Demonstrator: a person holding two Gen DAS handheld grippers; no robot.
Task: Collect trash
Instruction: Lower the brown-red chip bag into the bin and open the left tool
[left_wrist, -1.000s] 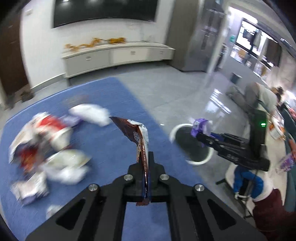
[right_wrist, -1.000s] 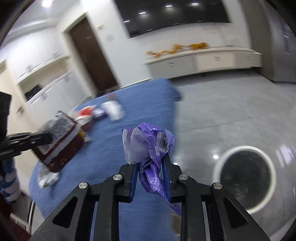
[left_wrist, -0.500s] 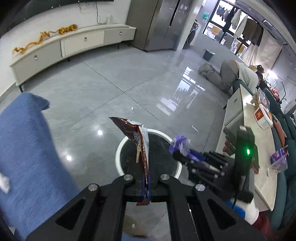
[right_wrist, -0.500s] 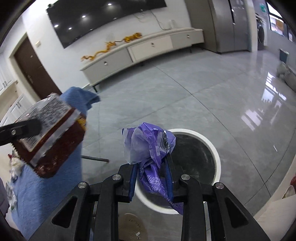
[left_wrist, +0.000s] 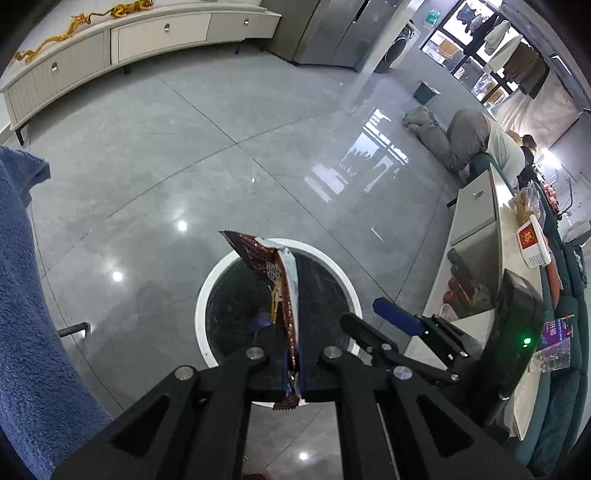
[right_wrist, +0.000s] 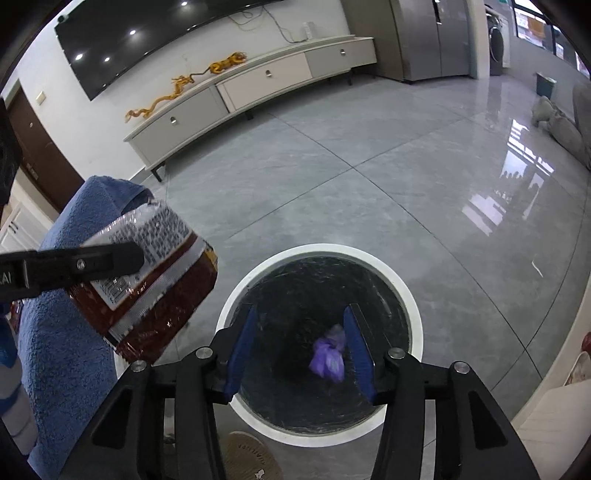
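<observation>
- Two claws hung over the white-rimmed bin (right_wrist: 413, 314), and half a second before, the right claw (right_wrist: 301, 349) had still been clamped on the purple bag (right_wrist: 328, 360); now its blue pads stood wide apart with nothing between them.
- That purple bag lay at the bottom of the bin, seen between the spread fingers in the right wrist view, so one piece of trash looked delivered.
- By contrast, the left claw (left_wrist: 293, 373) remained pinched narrow on the brown snack wrapper (left_wrist: 275, 273), which stood up from the jaws and, in the left wrist view, leaned over the bin's dark mouth.
- A second earlier the left claw had been above the blue cloth-covered surface (left_wrist: 33, 314); it had since swung round so the bin sat straight ahead of it.
- Judging by this, the wrapper was next: the left claw probably needed only to spread over the opening.
- From the right wrist view the wrapper hung above the bin's left rim, not its middle, so an early release might have dropped it on the floor (right_wrist: 369, 184).
- Room was generous: bare grey tile lay beyond the bin, the blue surface edge stood near on the left, and a slipper (right_wrist: 251, 458) lay just beside the near rim.
</observation>
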